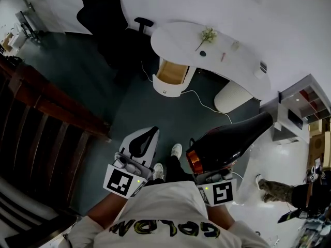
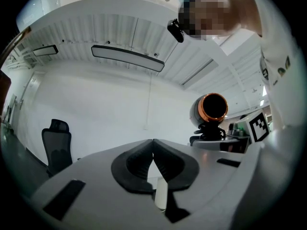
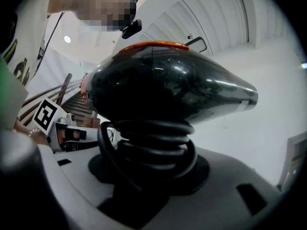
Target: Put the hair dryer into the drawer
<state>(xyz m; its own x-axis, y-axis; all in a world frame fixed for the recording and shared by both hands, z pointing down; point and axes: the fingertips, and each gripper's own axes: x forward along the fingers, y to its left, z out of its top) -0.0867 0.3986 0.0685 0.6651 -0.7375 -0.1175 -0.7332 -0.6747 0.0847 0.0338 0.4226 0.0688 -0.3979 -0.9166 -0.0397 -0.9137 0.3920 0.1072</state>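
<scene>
Between my right tongs [image 3: 153, 176] stands the handle of the hair dryer [image 3: 163, 80], wound round with its black cord [image 3: 154, 145]. The jaws are clamped on that bundle, so the dryer is firmly in my grip. Its glossy dark body sits just above the jaws, with the orange-ringed end toward me and the narrow nozzle pointing ahead and away. My left tongs [image 2: 153, 152] are pressed together with nothing between them. They are held level beside the right pair, just apart from the dryer.

Beyond both tongs, in the head view, is open dark floor [image 1: 129, 102], and past that the white curved desk [image 1: 243, 66]. Its drawer [image 1: 170, 72] is already pulled out, and the wooden inside looks bare. The dryer is well apart from it, with the stretch of floor between them.

I judge the pick-up done and the drawer ready. What is left is to bring the dryer over the drawer, lower it inside and let go. The free left tongs could push the drawer shut afterwards, if that is wanted.
</scene>
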